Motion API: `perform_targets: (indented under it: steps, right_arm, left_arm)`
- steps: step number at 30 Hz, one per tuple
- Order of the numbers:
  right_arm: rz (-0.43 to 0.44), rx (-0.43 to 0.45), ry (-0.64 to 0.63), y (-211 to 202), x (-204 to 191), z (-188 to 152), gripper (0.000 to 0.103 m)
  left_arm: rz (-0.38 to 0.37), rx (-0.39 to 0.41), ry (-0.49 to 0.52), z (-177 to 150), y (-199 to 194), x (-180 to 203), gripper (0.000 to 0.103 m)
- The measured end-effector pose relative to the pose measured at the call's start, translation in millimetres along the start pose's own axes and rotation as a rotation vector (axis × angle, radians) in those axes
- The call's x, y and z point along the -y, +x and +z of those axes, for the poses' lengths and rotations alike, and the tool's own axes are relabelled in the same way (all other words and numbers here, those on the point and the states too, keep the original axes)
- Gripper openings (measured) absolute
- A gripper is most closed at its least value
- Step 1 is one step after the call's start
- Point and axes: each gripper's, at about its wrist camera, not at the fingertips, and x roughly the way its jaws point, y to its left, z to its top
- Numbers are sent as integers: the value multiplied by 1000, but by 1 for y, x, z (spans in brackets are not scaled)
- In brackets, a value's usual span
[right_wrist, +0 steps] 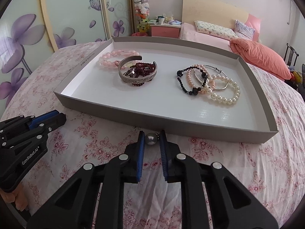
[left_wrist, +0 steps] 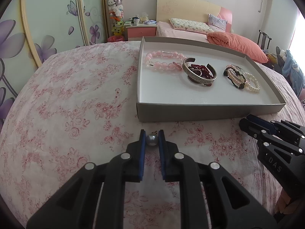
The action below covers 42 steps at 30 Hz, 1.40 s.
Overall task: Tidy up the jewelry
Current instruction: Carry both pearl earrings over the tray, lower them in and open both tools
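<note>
A grey shallow tray (left_wrist: pixel 209 110) (right_wrist: pixel 171 126) lies on the flowered cloth. It holds a pink bead bracelet (left_wrist: pixel 162 59) (right_wrist: pixel 114 56), a silver cuff (left_wrist: pixel 200 78) (right_wrist: pixel 137 78) around dark red beads, and a pile of black, pink and white pearl bracelets (left_wrist: pixel 242 78) (right_wrist: pixel 209 84). My left gripper (left_wrist: pixel 152 139) is shut on a grey pearl earring (left_wrist: pixel 152 139) just before the tray's front wall. My right gripper (right_wrist: pixel 152 138) is shut on a second grey pearl earring (right_wrist: pixel 151 138) at the tray's front wall. Each gripper shows in the other's view (left_wrist: pixel 266 133) (right_wrist: pixel 38 126).
The table has a pink flowered cloth (left_wrist: pixel 66 105) (right_wrist: pixel 257 171). Behind it stand a bed (left_wrist: pixel 190 30), a pink nightstand (left_wrist: pixel 141 29), a tube of plush toys (left_wrist: pixel 116 9) and wardrobe doors with purple flowers (left_wrist: pixel 47 19).
</note>
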Motion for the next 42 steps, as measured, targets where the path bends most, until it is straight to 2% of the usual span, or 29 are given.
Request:
perform_targets:
  steps: [7,14,17,35,42]
  right_arm:
    - [-21,-1,22,-8,17,-8,17]
    - [-97,7,75,-20,51,-24,17]
    - [-101,7,102,-21,60,-26,17]
    - [-116,4,78,-20,54,-27,17]
    - [-74,15,115,-23,61,-29,17]
  left_arm:
    - [0,0,0,0,0,0,14]
    - [-1,0,0,0,0,0,14]
    - [1,0,1,0,0,-1,14]
    - [16,-2,23,-1,0,6,14]
    - [1,1,12,-1,-2,4,14]
